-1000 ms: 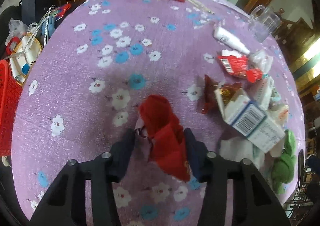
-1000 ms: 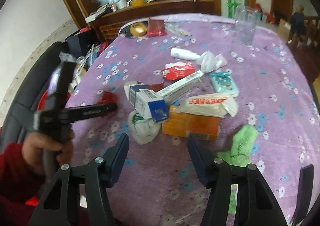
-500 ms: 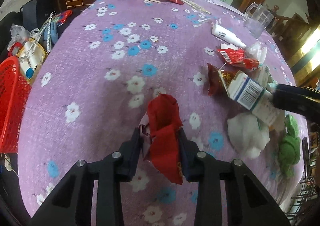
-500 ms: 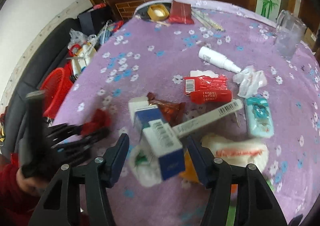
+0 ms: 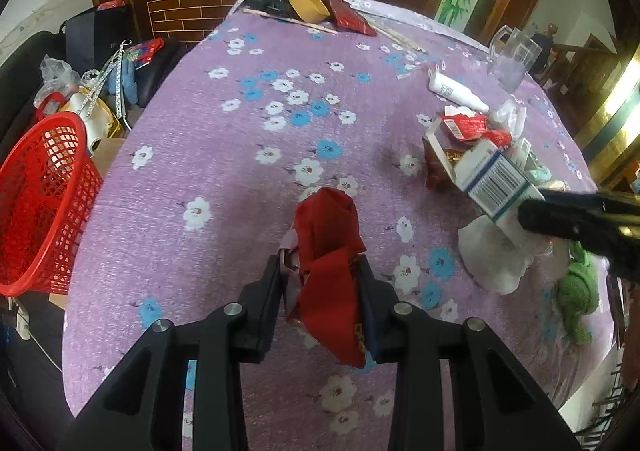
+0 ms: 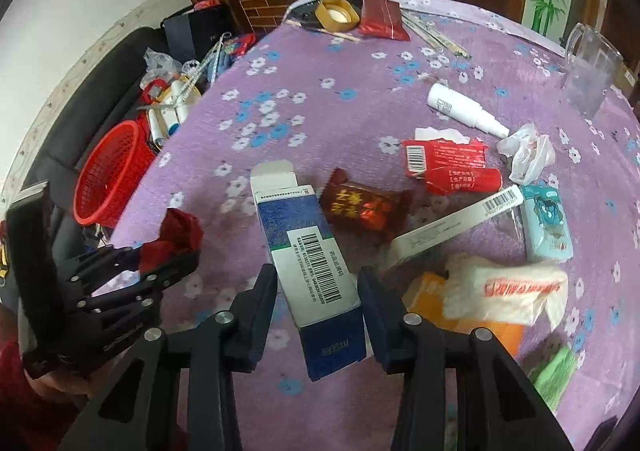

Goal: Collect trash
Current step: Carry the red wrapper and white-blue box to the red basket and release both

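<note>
Above the purple flowered tablecloth (image 5: 200, 155), the left gripper (image 5: 320, 283) is closed on a crumpled red wrapper (image 5: 330, 251). The wrapper is folded and wrinkled, with a pale pinkish layer showing at its left edge, and it sticks out beyond the fingertips toward the table. In the right wrist view the same wrapper (image 6: 176, 235) shows at the tip of the left gripper (image 6: 168, 251), which points to the right across the table's left edge, near the red basket (image 6: 108, 179) standing beside the table.

The right gripper (image 6: 318, 287) is closed on a blue and white box (image 6: 308, 259). The box is long, with a barcode on its white side, a dark blue lower end and an open flap at the far end. It lies along the fingers and is tilted a little to the left. In the left wrist view the box (image 5: 492, 179) is lifted above the pile of trash, with only a dark finger (image 5: 576, 219) of the right gripper visible at its near end.

Behind the box lie a dark red candy wrapper (image 6: 364, 207), a red packet (image 6: 444, 155), a white bottle (image 6: 460, 109) and a white tissue pack (image 6: 508, 287).
</note>
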Action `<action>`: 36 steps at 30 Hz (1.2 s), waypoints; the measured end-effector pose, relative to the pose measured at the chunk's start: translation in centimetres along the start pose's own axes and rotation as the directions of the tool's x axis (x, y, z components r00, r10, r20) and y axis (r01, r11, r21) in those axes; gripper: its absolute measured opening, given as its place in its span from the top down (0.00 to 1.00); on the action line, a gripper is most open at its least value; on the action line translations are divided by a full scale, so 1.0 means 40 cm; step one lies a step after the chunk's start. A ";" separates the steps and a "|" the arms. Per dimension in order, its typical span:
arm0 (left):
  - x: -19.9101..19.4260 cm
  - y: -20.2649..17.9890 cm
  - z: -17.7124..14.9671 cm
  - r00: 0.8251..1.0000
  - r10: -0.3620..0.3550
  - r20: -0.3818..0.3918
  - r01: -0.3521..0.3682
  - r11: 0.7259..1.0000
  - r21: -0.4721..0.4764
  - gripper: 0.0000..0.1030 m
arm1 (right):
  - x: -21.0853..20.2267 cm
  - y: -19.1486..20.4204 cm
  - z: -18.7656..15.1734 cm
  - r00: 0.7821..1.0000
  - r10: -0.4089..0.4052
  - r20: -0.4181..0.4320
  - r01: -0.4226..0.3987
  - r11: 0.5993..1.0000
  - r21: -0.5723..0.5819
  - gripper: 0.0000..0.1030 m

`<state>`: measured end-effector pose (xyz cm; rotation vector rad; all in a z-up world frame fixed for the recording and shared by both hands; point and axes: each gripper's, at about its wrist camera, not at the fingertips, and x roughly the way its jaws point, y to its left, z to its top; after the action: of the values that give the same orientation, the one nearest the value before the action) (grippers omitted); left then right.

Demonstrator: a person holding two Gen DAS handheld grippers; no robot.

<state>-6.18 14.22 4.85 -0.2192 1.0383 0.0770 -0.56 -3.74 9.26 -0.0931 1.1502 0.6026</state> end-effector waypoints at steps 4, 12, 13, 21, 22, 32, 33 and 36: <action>-0.019 0.009 0.000 1.000 0.008 0.021 -0.008 1.000 -0.003 0.67 | -0.012 0.030 -0.030 1.000 0.013 0.013 -0.014 0.999 0.049 0.56; -0.070 0.054 -0.004 0.998 0.026 0.065 -0.025 1.000 -0.013 0.67 | -0.029 0.103 -0.053 0.999 0.016 0.048 -0.019 0.999 0.050 0.56; -0.078 0.060 -0.005 0.997 0.028 0.070 -0.027 1.000 -0.013 0.67 | -0.030 0.111 -0.052 0.998 0.018 0.052 -0.021 0.999 0.049 0.56; -0.164 0.155 -0.009 0.989 0.062 0.132 -0.059 0.998 -0.029 0.67 | -0.011 0.209 -0.019 0.996 0.067 0.055 -0.069 0.997 0.038 0.56; -0.171 0.168 -0.009 0.989 0.064 0.136 -0.060 0.998 -0.034 0.67 | -0.007 0.226 -0.013 0.996 0.076 0.054 -0.077 0.996 0.034 0.56; -0.255 0.393 0.004 0.975 0.130 0.182 -0.102 0.982 -0.156 0.67 | 0.046 0.431 0.080 0.988 0.153 0.028 -0.151 0.988 -0.040 0.56; -0.259 0.418 0.005 0.973 0.141 0.183 -0.110 0.979 -0.170 0.67 | 0.052 0.451 0.087 0.987 0.160 0.025 -0.158 0.986 -0.048 0.56; -0.268 0.493 0.007 0.971 0.164 0.176 -0.126 0.970 -0.207 0.67 | 0.079 0.528 0.120 0.982 0.187 0.012 -0.185 0.980 -0.072 0.56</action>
<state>-14.69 33.95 11.37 -0.3065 0.8526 0.3284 -6.16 17.00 13.40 -0.0400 1.1272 0.8086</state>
